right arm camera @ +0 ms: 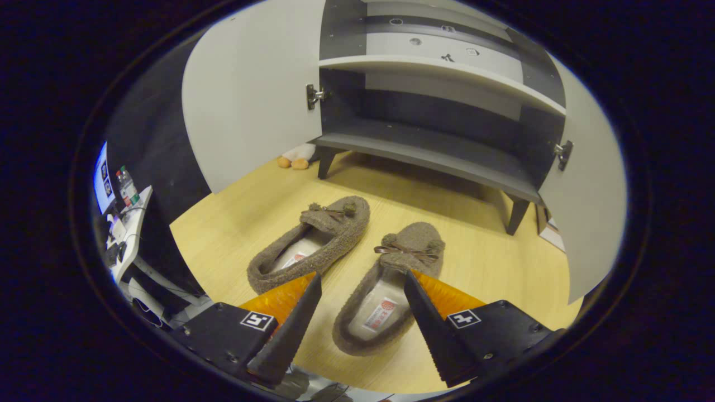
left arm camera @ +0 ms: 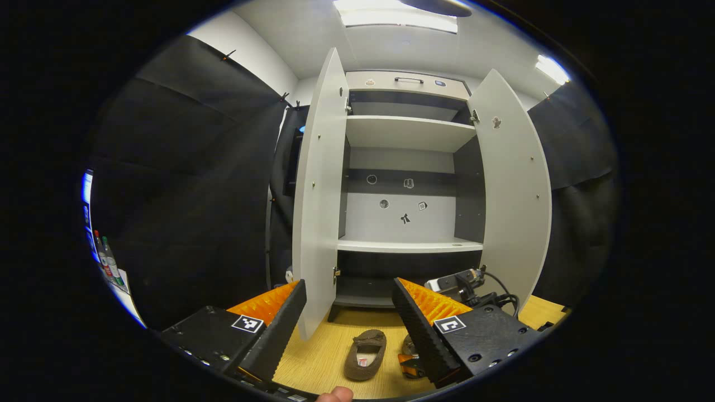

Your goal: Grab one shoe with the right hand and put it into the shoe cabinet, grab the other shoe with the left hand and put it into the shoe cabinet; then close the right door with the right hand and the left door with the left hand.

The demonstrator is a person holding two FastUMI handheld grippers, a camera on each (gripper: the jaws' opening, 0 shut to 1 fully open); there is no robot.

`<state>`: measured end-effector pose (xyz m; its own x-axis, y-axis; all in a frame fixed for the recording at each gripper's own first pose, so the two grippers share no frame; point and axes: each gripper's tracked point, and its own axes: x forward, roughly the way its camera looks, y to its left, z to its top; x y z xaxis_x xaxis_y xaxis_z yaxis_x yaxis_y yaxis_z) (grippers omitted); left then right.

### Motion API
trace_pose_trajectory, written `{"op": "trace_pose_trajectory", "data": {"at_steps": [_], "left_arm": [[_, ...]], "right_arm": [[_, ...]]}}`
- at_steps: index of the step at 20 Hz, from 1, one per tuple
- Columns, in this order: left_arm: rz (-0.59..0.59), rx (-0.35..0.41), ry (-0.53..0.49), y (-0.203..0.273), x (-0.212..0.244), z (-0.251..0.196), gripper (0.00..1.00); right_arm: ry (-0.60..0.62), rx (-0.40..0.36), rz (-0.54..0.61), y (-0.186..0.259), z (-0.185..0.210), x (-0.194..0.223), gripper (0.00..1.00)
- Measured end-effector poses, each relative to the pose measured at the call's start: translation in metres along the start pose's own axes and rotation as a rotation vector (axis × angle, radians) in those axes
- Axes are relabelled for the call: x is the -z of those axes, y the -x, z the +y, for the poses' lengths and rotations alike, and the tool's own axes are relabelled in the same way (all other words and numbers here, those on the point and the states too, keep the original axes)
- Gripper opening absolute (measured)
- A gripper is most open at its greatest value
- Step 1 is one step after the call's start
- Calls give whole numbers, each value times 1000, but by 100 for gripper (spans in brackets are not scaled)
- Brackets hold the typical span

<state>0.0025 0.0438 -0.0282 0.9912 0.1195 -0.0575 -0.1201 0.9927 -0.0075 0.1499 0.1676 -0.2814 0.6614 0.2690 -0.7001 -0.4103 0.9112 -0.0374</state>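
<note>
Two shoes lay side by side on the wood floor in front of the cabinet (right arm camera: 424, 151), both doors open: left shoe (right arm camera: 313, 240) w/ toe angled up-right, right shoe (right arm camera: 391, 285) lying lengthwise btwn the spread fingers of the right gripper (right arm camera: 362, 312), toe toward the cabinet. That gripper was wide open, holding nothing, directly over the right shoe, so clearly the nearer hand. Left gripper (left arm camera: 349, 318) sat higher, also open & empty, facing the shelves.

2 fuzzy brown shoes (right arm camera: 313, 243) lie side by side before the open shoe cabinet (right arm camera: 424, 148).
</note>
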Motion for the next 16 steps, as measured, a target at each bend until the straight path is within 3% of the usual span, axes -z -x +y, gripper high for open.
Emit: {"op": "trace_pose_trajectory", "data": {"at_steps": [5, 8, 10, 16], "left_arm": [[0, -7, -1, -4, 2, 4, 95], [7, -9, -6, -7, 4, 5, 95], [8, -9, -6, -8, 4, 6, 95], [13, -1, -7, -10, 6, 4, 95]], "right_arm": [[-28, -22, 62, -38, 4, 8, 83], [-24, 44, 93, -59, -7, 17, 68], [-24, 73, 75, -66, -13, 17, 64], [17, 114, 59, -65, -21, 18, 32]]}}
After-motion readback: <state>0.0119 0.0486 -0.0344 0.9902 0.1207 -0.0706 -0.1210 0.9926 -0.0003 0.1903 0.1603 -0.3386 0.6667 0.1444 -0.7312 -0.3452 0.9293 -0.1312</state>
